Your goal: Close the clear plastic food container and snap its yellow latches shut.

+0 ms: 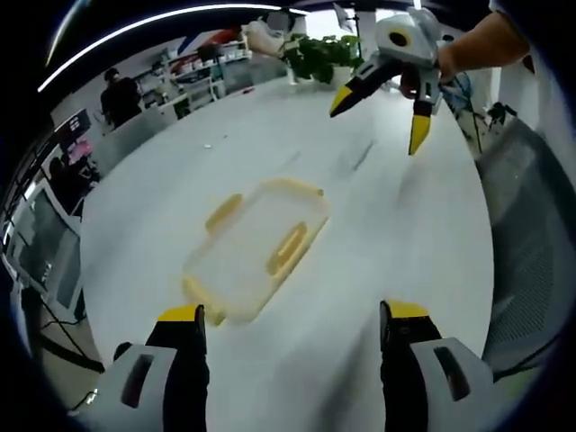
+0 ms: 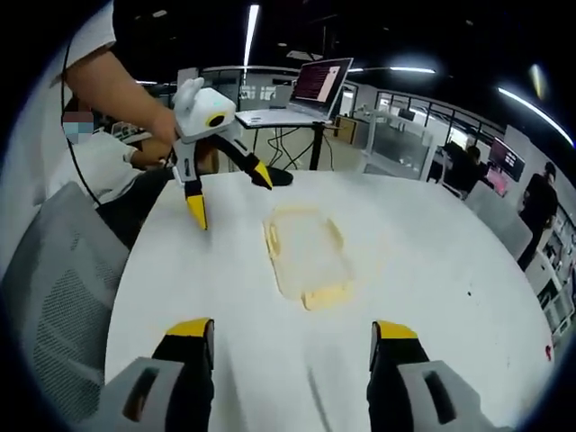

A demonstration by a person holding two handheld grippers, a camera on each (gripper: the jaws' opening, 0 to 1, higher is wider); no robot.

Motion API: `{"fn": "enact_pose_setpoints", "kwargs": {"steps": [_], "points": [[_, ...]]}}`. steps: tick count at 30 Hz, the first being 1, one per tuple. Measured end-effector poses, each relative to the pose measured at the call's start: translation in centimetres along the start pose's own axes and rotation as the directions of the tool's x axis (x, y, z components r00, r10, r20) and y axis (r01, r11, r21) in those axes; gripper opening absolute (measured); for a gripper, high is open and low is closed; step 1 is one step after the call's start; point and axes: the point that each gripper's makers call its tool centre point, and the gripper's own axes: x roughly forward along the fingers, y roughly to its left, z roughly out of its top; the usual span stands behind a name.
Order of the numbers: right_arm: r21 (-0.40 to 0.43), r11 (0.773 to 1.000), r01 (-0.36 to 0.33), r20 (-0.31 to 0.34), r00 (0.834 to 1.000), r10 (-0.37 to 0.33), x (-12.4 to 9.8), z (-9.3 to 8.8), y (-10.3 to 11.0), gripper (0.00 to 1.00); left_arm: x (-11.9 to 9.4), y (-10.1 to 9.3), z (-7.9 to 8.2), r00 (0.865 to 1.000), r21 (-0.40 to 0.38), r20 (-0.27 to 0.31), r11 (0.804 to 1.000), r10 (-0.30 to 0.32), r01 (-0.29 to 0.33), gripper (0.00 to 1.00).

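Observation:
A clear plastic food container [image 1: 256, 247] with yellow latches lies flat in the middle of the white table [image 1: 162, 189], its lid resting on it. My left gripper [image 1: 292, 315] is open just short of its near end, holding nothing. My right gripper [image 1: 380, 117] hovers open above the table beyond the container, held by a hand. In the right gripper view the container [image 2: 308, 252] lies ahead of my open right gripper [image 2: 292, 330], with a yellow latch [image 2: 326, 293] at its near end. The left gripper [image 2: 229, 196] hangs open to the container's far left, above the table.
A grey mesh chair [image 1: 531, 225] stands by the table's edge and appears again as a chair [image 2: 54, 288] in the right gripper view. A laptop [image 2: 317, 85] sits on a stand past the table. A potted plant [image 1: 319, 54] and desks with people lie further off.

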Motion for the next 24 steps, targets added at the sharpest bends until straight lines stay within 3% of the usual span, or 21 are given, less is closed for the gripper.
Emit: {"fn": "enact_pose_setpoints", "kwargs": {"steps": [24], "points": [[-0.044,0.998,-0.038,-0.048,0.998,0.036,3.2,0.5,-1.7,0.68,0.8,4.2,-0.8,0.998,0.117,-0.067,0.993,-0.010,0.018,0.76]]}}
